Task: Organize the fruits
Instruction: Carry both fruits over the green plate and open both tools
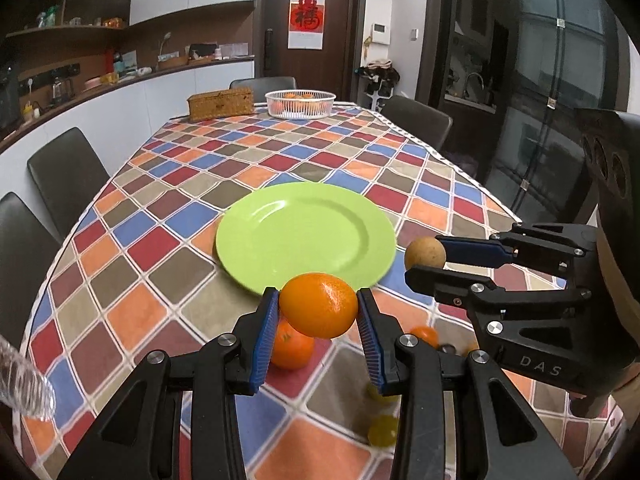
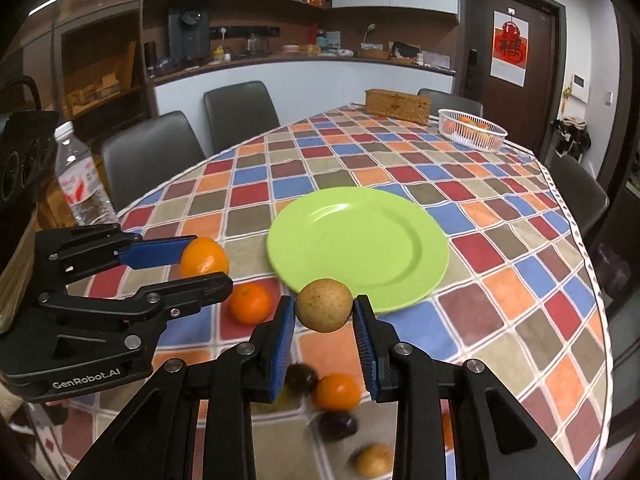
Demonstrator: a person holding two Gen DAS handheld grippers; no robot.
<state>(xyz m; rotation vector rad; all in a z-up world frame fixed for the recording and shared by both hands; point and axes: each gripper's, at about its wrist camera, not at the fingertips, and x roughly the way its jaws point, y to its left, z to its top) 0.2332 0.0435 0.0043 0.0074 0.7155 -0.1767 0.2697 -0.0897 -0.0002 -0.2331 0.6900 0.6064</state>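
From the left wrist camera, the left tongs (image 1: 318, 312) are clamped on an orange (image 1: 318, 305), lifted above the table (image 1: 168, 208) with its checked cloth, just short of the near rim of the green plate (image 1: 306, 240). Under the orange a mandarin (image 1: 291, 346) rests on the cloth, and two small yellow-green fruits (image 1: 382, 430) lie lower down between the fingers. To the right, the right tongs (image 1: 420, 260) pinch a brown round fruit (image 1: 425, 254) beside the plate's right edge. A white basket (image 1: 301, 104) with oranges and a wicker box (image 1: 221, 104) stand at the far end.

From the right wrist camera, the right tongs (image 2: 325, 314) grip the brown round fruit (image 2: 325, 310) at the plate's (image 2: 356, 240) near rim. The left tongs (image 2: 200, 264) hold the orange (image 2: 204, 258) left of the plate, above a mandarin (image 2: 251, 304). Another mandarin (image 2: 337, 392), two dark plums (image 2: 335, 426) and a blurred yellowish fruit (image 2: 373, 460) lie on the cloth below. A water bottle (image 2: 78, 176) stands at far left.
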